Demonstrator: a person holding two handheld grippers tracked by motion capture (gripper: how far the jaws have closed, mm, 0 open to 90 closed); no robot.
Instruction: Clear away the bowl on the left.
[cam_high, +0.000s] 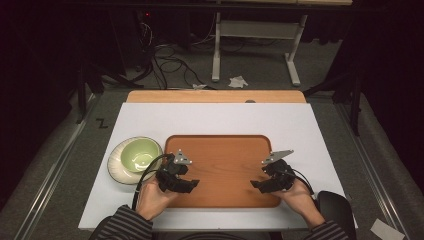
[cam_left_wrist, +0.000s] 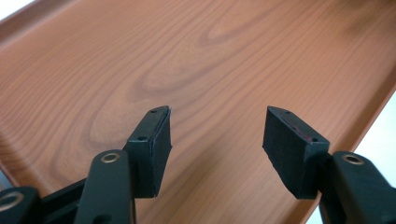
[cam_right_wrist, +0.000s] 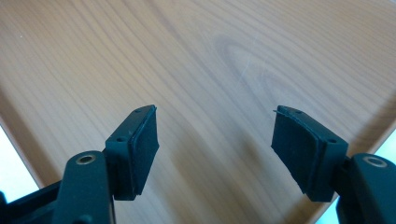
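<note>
While both grippers hover over the wooden tray, jaws spread wide and empty, the green bowl on its plate lies just off the tray's left edge, nearer the left gripper than the right gripper.

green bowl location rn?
High view: the green bowl sits on a ribbed white plate on the table's left side, just left of the wooden tray, beside the left gripper.
</note>
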